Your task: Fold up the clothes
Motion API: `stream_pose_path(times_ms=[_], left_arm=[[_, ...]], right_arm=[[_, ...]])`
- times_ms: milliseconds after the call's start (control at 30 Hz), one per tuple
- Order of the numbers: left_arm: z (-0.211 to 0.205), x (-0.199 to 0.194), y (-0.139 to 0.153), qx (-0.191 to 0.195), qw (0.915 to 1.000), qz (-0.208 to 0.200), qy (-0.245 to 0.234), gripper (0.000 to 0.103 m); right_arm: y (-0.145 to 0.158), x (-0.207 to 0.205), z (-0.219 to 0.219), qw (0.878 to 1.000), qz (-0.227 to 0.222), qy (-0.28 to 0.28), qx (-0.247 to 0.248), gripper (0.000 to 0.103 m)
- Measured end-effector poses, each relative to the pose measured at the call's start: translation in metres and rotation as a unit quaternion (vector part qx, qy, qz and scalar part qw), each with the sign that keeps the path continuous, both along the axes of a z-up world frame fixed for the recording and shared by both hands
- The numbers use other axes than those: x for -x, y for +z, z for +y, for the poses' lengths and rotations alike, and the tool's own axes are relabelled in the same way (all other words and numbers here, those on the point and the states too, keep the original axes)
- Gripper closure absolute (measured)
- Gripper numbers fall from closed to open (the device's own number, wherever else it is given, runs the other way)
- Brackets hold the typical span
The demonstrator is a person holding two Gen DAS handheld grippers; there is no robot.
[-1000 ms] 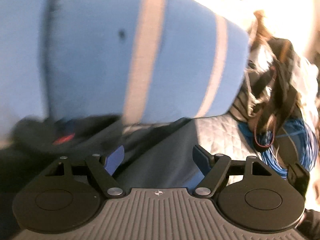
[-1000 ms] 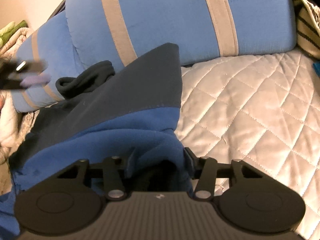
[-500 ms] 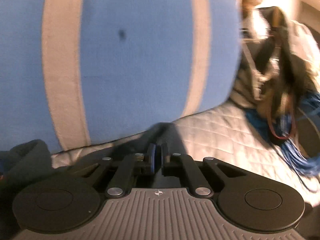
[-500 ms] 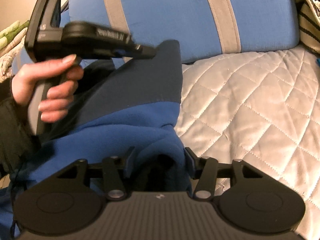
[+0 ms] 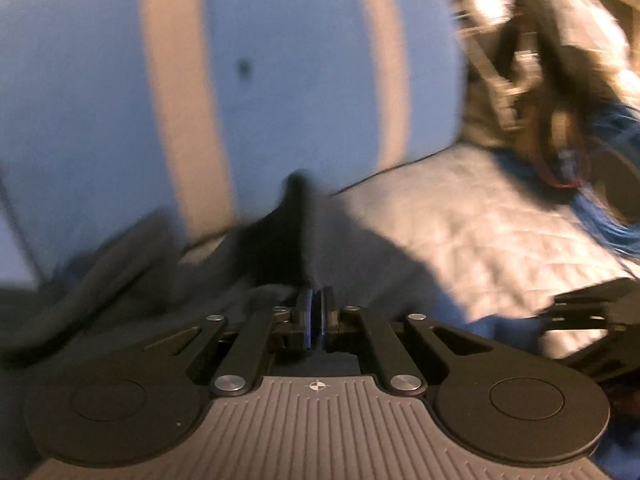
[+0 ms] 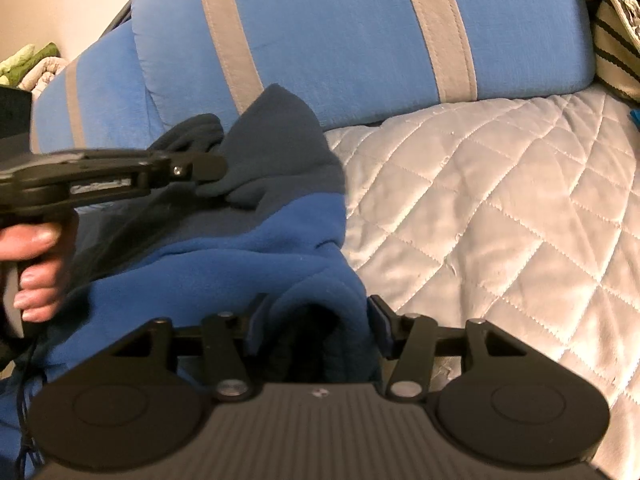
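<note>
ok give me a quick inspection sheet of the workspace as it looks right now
surface: grey quilted cover, bare on the right side of the right wrist view.
job's things: blue and navy fleece garment, bunched on the left half of the cover, its navy part against the cushion.
clutter: heap of bags and straps at the far right of the left wrist view, blurred.
grippers: left gripper shut on navy fabric; right gripper has its jaws apart around a blue fold.
cables: blue cord bundle beside the heap.
surroundings: blue cushion with grey stripes behind; striped fabric at far right.
</note>
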State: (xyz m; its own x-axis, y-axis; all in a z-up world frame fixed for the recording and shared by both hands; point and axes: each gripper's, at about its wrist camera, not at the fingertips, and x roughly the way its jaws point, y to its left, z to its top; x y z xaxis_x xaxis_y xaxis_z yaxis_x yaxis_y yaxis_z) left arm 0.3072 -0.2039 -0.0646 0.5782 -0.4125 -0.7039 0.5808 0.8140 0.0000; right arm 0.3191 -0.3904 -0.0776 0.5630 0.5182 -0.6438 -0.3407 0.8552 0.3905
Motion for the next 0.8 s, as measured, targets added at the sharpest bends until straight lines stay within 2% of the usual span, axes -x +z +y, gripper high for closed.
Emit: stream_pose_path(times_ms=[100,200,300,400,467,500,533,567,633,733,767,800], left_arm=[[0.004,-0.003,-0.001,-0.004,0.9998,0.021,-0.003,0.098],[0.005,-0.008,0.005,0.010,0.9998,0.009,0.013,0.098],[0.006,-0.025,0.007,0.052,0.9972,0.030,0.045,0.098],[0.008,-0.042,0.008,0.093,0.9915,0.050,0.077,0.091],[0.009,-0.054,0.010,0.120,0.9859,0.064,0.098,0.079],[0.012,-0.058,0.010,0.154,0.9791,0.074,0.110,0.070],[0.014,-0.063,0.011,0.188,0.9726,0.079,0.111,0.067],[0.011,-0.067,0.011,0.202,0.9703,0.083,0.105,0.066],[-0.002,-0.075,0.010,0.184,0.9744,0.087,0.095,0.064],[-0.023,-0.078,0.005,0.142,0.9834,0.079,0.082,0.065],[-0.026,-0.078,0.004,0.134,0.9850,0.072,0.082,0.068],[-0.029,-0.077,0.002,0.126,0.9865,0.065,0.082,0.076]], right_arm=[[0.000,-0.001,0.000,1.000,0.002,0.000,-0.001,0.046],[-0.001,-0.002,0.000,1.000,0.002,0.000,0.000,0.046],[0.000,0.000,0.001,1.000,-0.001,0.000,0.003,0.049],[0.000,0.002,0.001,1.000,-0.003,-0.001,0.001,0.050],[0.000,0.003,-0.002,1.000,-0.002,-0.001,-0.006,0.050],[-0.001,0.003,-0.002,1.000,-0.001,-0.001,-0.009,0.050],[-0.001,0.004,-0.004,1.000,0.001,-0.001,-0.013,0.050],[-0.002,0.004,-0.005,1.000,0.002,-0.002,-0.017,0.049],[0.001,0.006,-0.008,1.000,0.002,-0.004,-0.027,0.044],[0.004,0.009,-0.018,0.998,0.005,-0.012,-0.066,0.045],[0.004,0.010,-0.021,0.997,0.004,-0.016,-0.077,0.046],[0.005,0.011,-0.024,0.996,0.003,-0.019,-0.085,0.047]])
